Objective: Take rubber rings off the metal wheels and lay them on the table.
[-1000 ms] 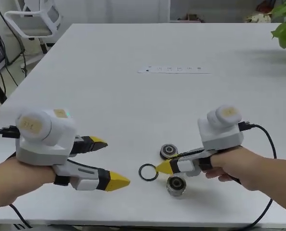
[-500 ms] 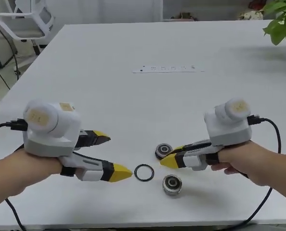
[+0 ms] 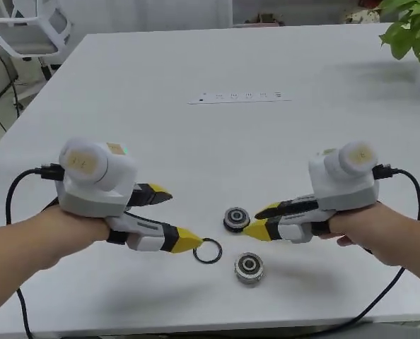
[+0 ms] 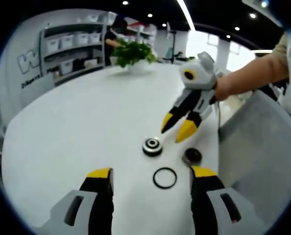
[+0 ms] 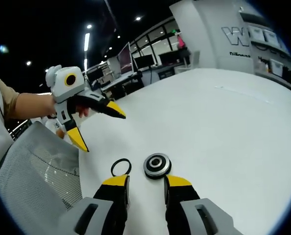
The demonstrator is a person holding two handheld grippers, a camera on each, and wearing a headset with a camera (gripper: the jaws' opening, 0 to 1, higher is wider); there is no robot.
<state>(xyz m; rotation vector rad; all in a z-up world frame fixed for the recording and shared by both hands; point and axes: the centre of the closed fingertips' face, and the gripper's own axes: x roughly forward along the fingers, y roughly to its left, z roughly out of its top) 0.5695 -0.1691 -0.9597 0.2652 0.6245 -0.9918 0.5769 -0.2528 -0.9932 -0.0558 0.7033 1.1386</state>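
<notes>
White surface (image 3: 196, 63): loose rubber ring (image 3: 207, 251); wheel (image 3: 236, 219) at its 1 o'clock, second wheel (image 3: 249, 268) at 4 o'clock.

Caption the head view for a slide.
Open left gripper and right gripper flank a loose rubber ring and two metal wheels.

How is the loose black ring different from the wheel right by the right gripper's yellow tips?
The rubber ring is a thin black loop, and the table shows through it; the metal wheel is thick and solid, with a shiny silver face. The ring lies by the left gripper; the wheel lies by the right gripper. Both are round and lie flat on the white table.
</notes>
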